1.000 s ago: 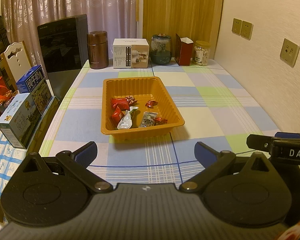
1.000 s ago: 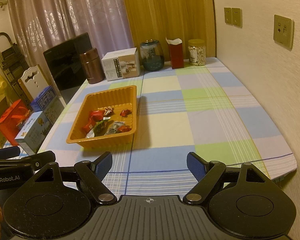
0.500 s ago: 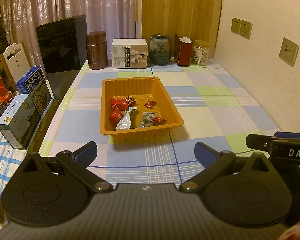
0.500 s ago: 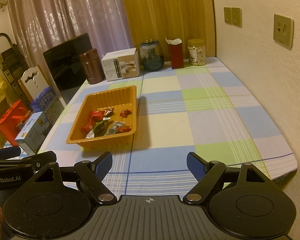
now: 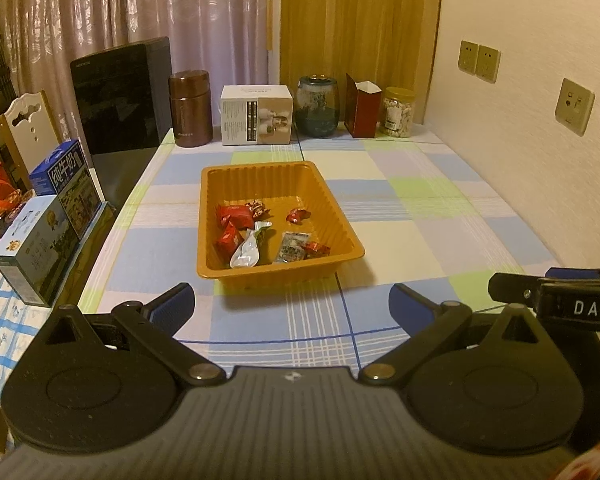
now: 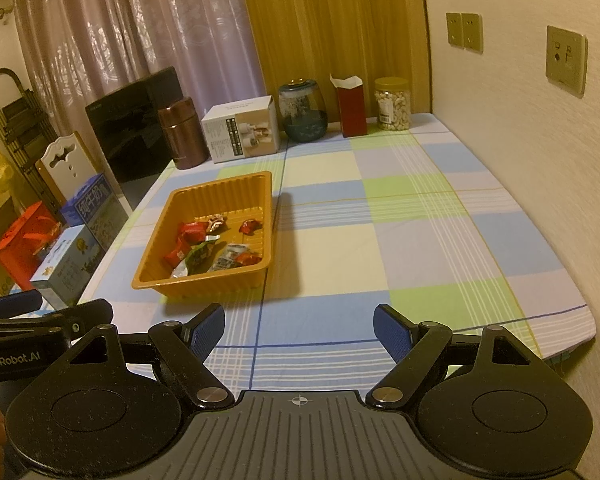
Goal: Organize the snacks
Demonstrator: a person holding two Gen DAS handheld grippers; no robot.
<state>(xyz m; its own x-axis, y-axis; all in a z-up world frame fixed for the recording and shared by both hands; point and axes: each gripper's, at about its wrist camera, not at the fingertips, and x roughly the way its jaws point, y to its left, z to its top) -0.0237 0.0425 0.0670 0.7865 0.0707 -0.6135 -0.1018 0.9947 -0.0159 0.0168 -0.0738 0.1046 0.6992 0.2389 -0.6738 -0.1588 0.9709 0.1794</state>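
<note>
An orange tray (image 5: 260, 172) sits on the checked tablecloth, also in the right wrist view (image 6: 224, 190). It holds several wrapped snacks: red packets (image 5: 236, 216), a silver-green wrapper (image 5: 246, 246) and a clear packet (image 5: 294, 246). My left gripper (image 5: 292, 304) is open and empty, above the table's near edge in front of the tray. My right gripper (image 6: 298, 326) is open and empty, to the right of the tray. Each gripper shows at the edge of the other's view.
Along the far edge stand a brown flask (image 5: 191, 109), a white box (image 5: 256, 114), a glass jar (image 5: 317, 106), a red carton (image 5: 362, 110) and a nut jar (image 5: 398, 112). Milk cartons (image 5: 40, 248) and a black appliance (image 5: 120, 96) stand left. A wall is right.
Both grippers stay open and nearly still. The left view has drifted back a touch, so the tray appears slightly farther away.
</note>
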